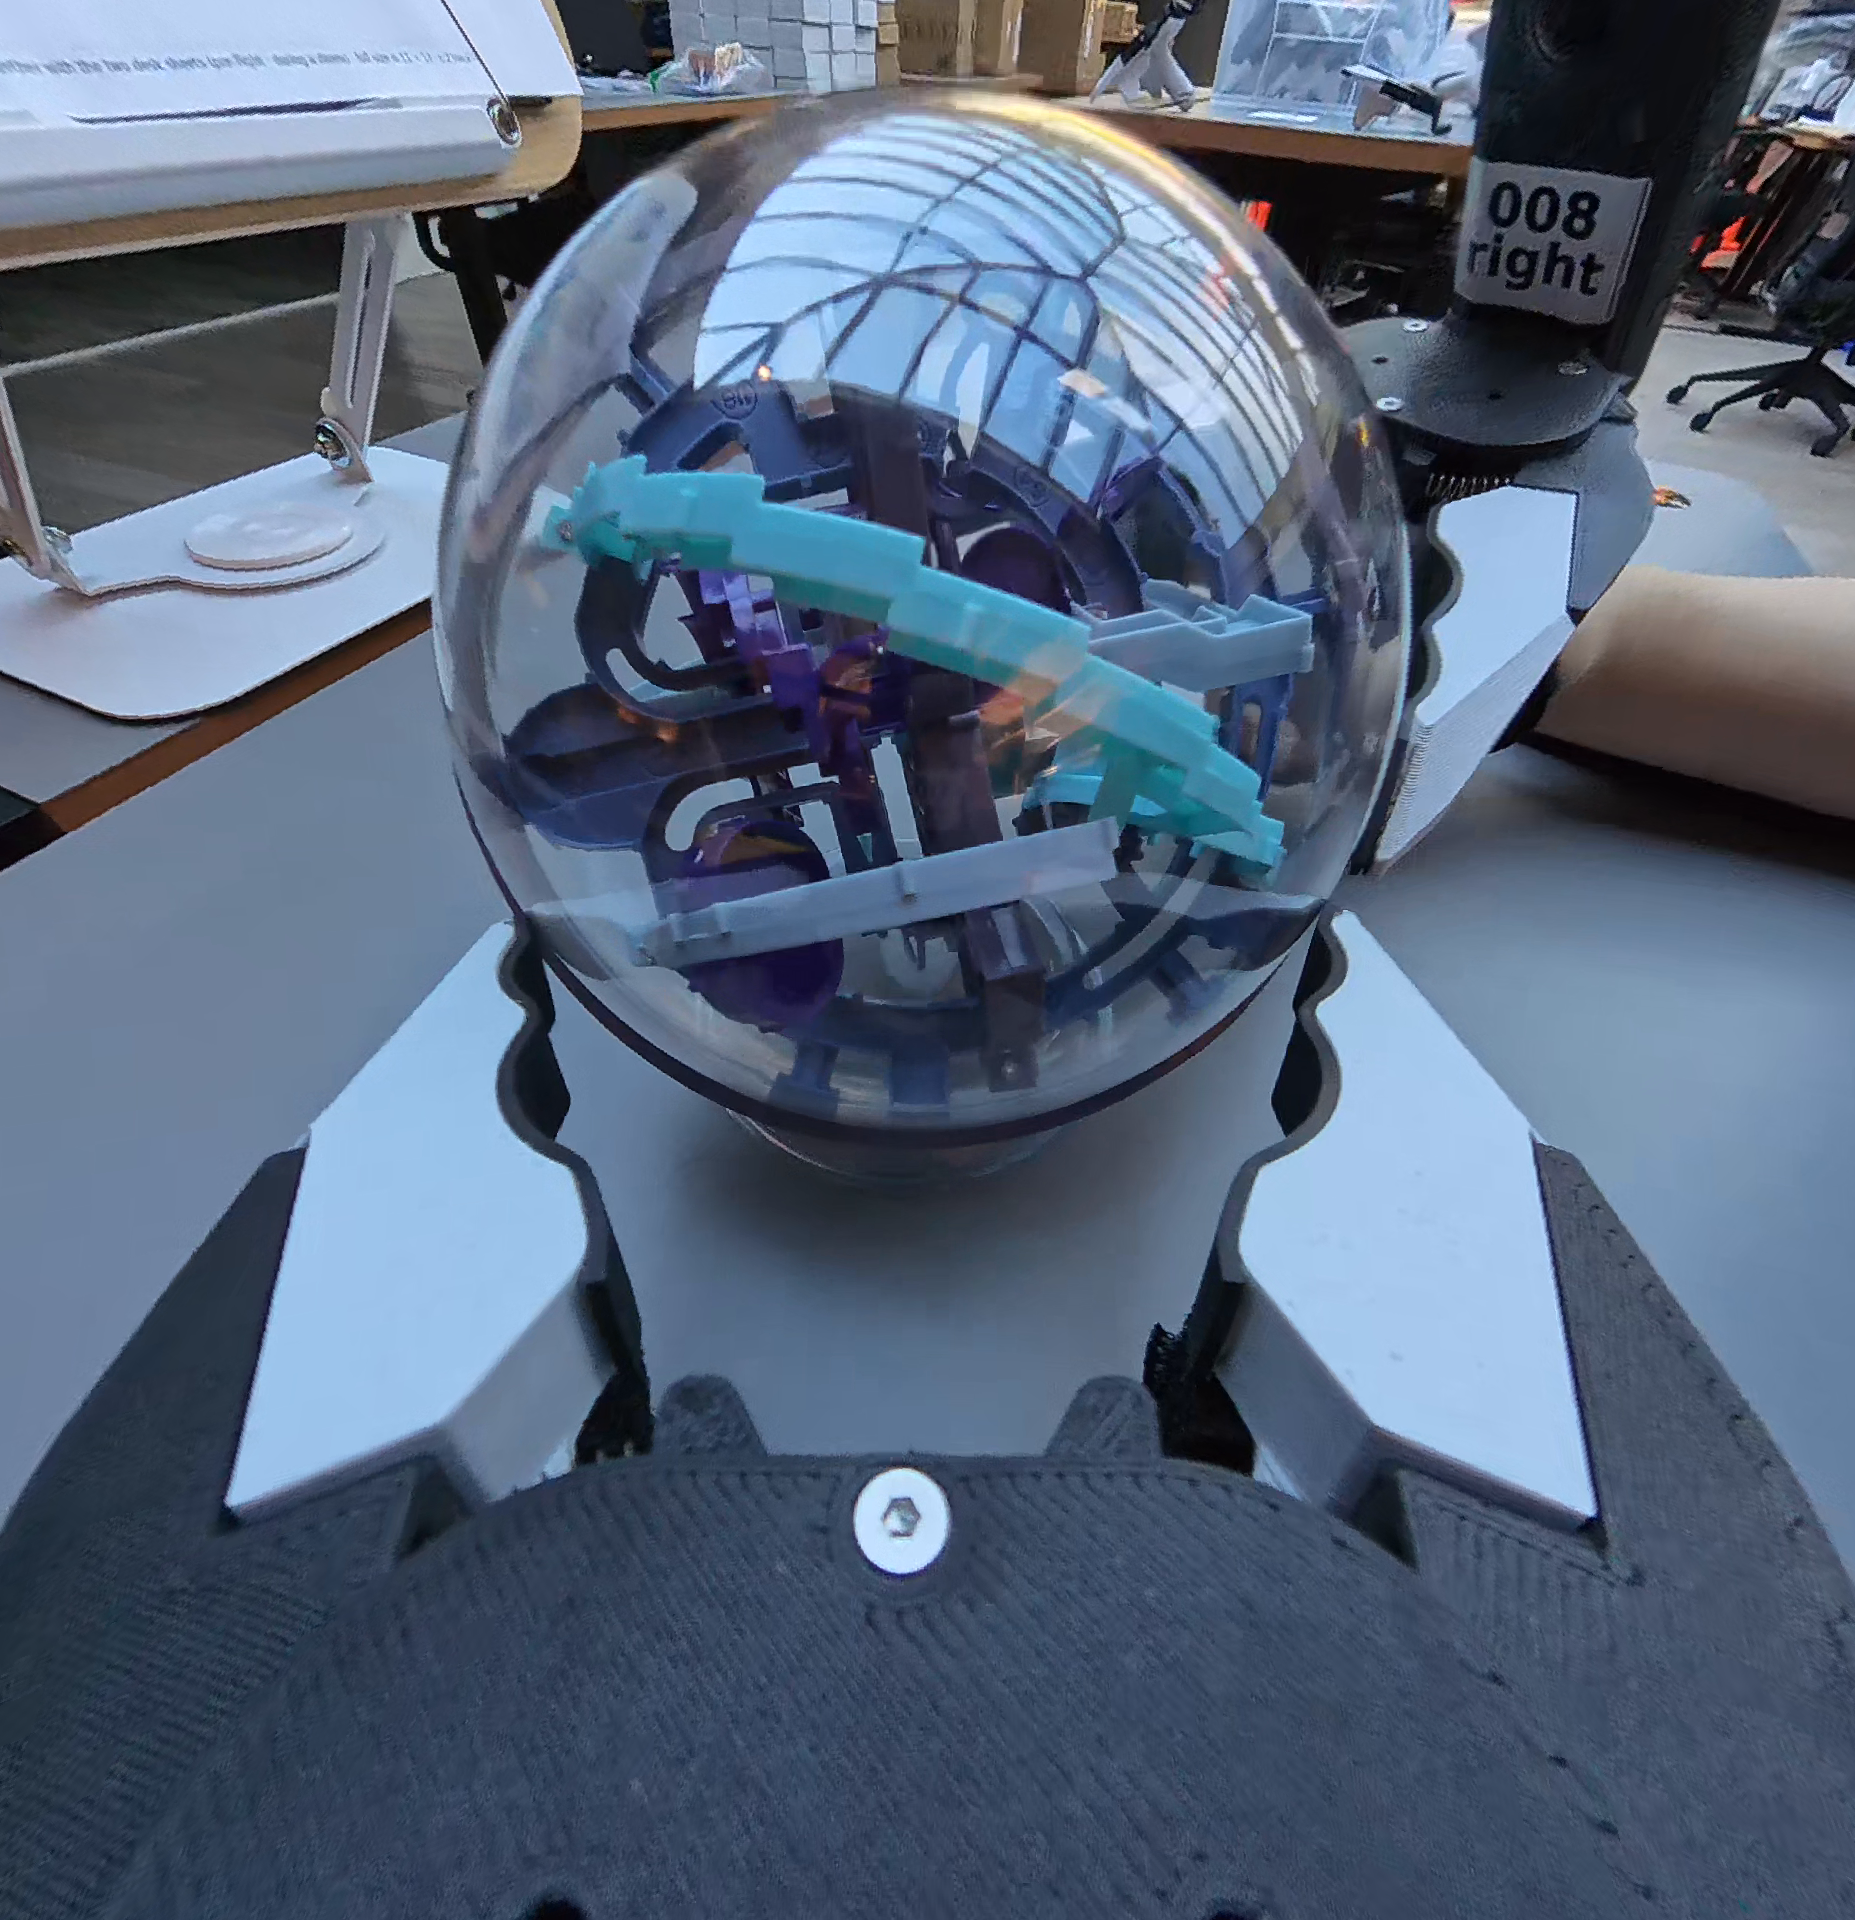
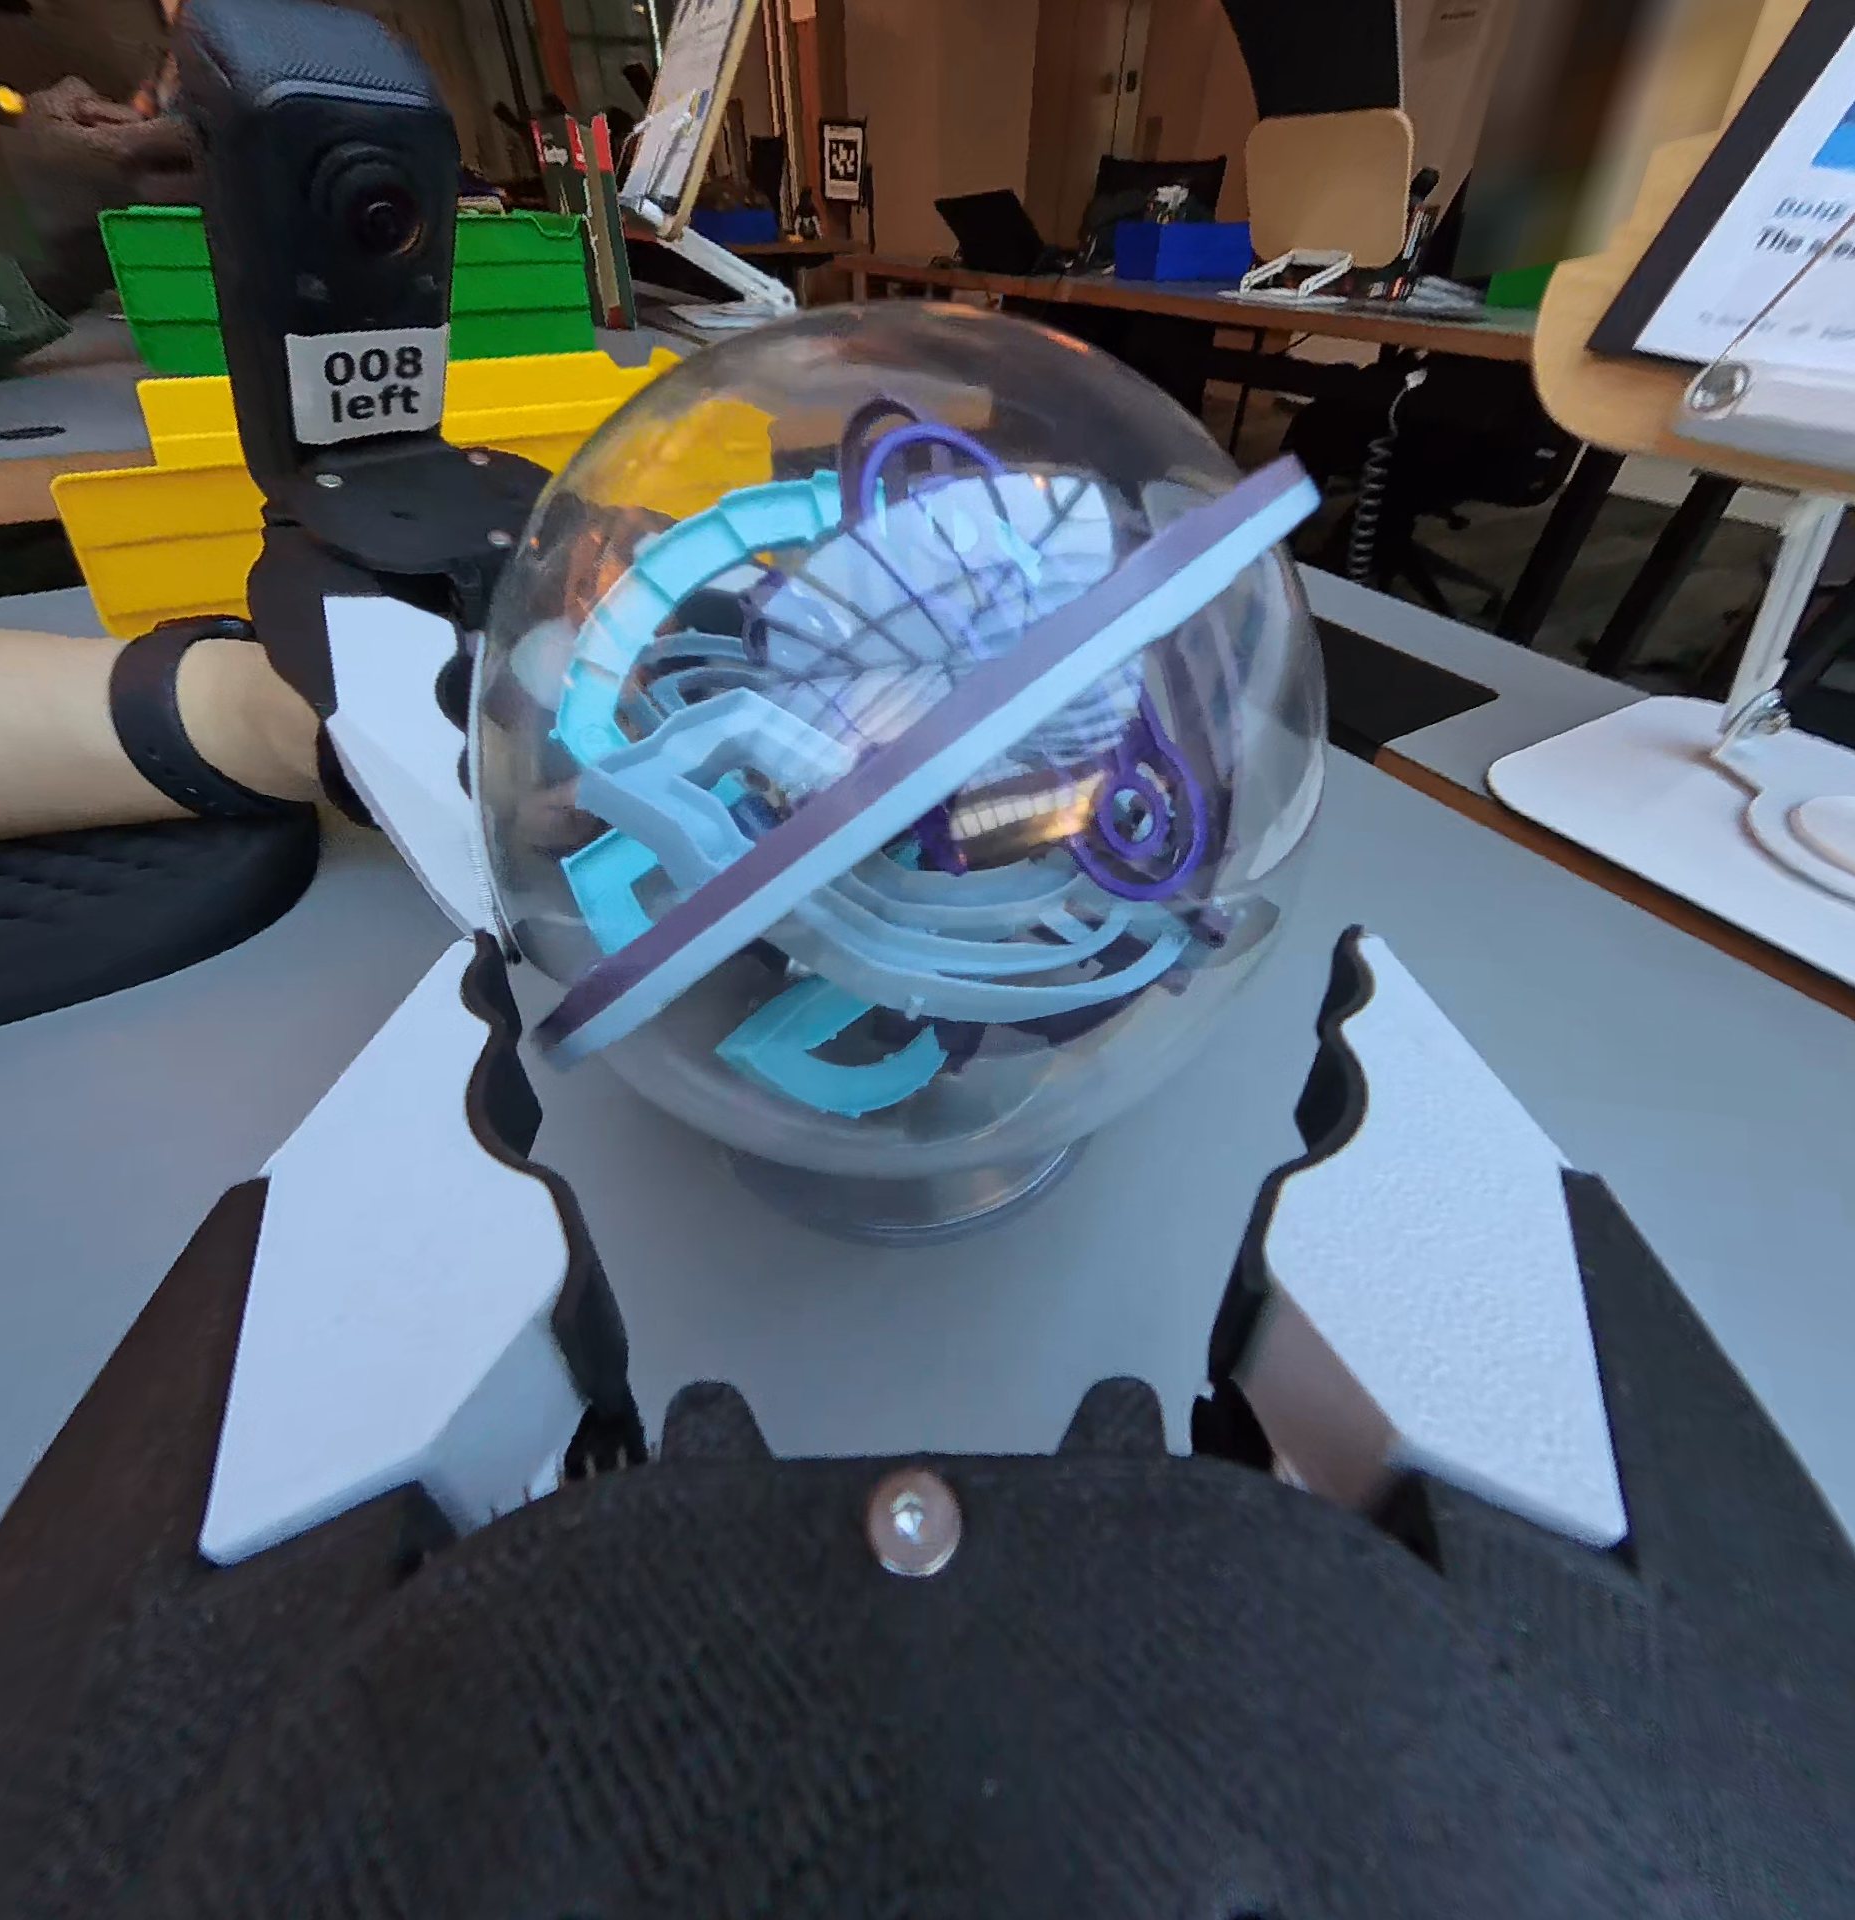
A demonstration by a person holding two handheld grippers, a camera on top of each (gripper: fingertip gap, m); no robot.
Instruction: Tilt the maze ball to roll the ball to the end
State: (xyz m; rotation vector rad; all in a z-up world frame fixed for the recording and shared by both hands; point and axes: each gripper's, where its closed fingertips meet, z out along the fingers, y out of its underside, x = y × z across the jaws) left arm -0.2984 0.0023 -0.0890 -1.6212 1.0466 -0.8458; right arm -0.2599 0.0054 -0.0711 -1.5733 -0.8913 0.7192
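The maze ball (image 1: 923, 665) sat on a small clear stand on the grey surface (image 1: 175, 935). It looked hard, smooth and slippery, so hold it at its wide middle. The left gripper (image 1: 918, 971) and right gripper (image 2: 918, 987) were beside it, fingers spread wide, gripping nothing.

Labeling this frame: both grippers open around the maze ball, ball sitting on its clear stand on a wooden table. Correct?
One error: the table is grey, not wooden. The right wrist view shows the grey top under the clear stand. The rest holds: left gripper and right gripper are open around the maze ball.
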